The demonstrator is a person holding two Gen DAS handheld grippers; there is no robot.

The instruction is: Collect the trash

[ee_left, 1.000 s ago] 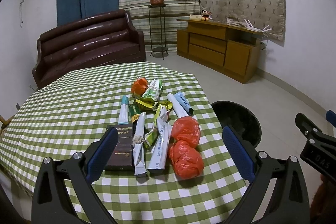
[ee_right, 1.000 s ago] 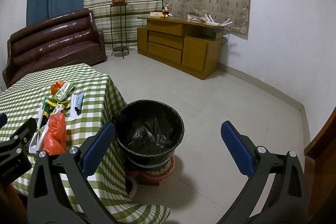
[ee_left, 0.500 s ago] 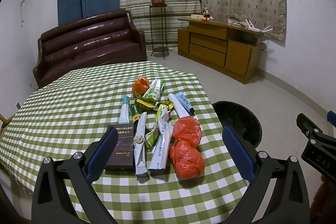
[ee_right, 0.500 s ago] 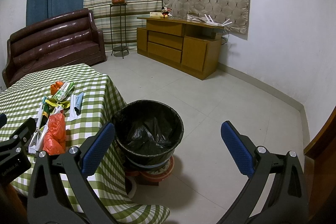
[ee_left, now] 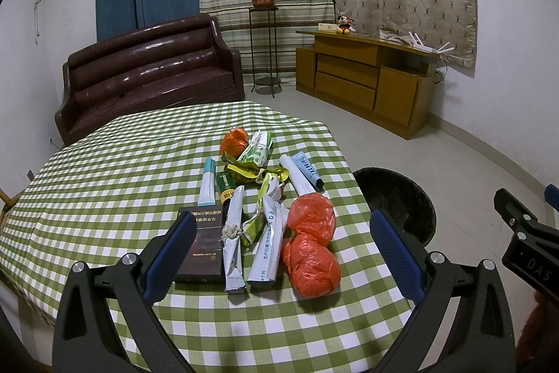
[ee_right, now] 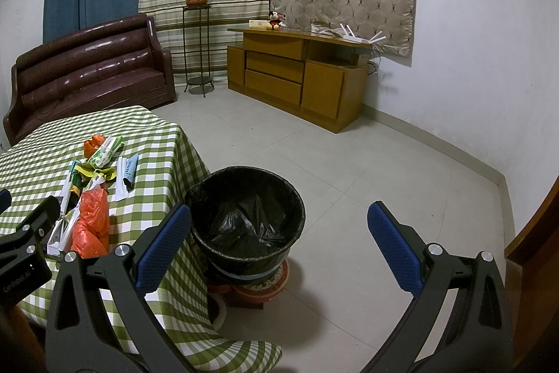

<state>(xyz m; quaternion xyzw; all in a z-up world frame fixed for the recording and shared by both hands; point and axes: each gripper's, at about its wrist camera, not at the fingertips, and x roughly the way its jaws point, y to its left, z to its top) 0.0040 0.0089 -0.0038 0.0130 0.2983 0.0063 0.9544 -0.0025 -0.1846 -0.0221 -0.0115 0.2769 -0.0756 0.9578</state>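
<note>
Trash lies in a heap on the green checked table (ee_left: 104, 184): two orange plastic bags (ee_left: 311, 254), white paper wrappers (ee_left: 267, 243), a dark box (ee_left: 202, 243), a green tube (ee_left: 225, 187), yellow scraps (ee_left: 251, 172) and a small orange bag (ee_left: 234, 142). My left gripper (ee_left: 279, 254) hangs open above the near end of the heap, holding nothing. A black-lined bin (ee_right: 248, 219) stands on the floor by the table's right edge. Over the bin and floor, my right gripper (ee_right: 279, 243) is open and empty. The orange bags (ee_right: 91, 219) also show in the right wrist view.
A brown sofa (ee_left: 146, 72) stands behind the table. A plant stand (ee_left: 263, 41) and a wooden cabinet (ee_left: 367, 79) line the far wall. The bin rests on a red stool or basin (ee_right: 262, 289). Tiled floor (ee_right: 384, 163) stretches to the right.
</note>
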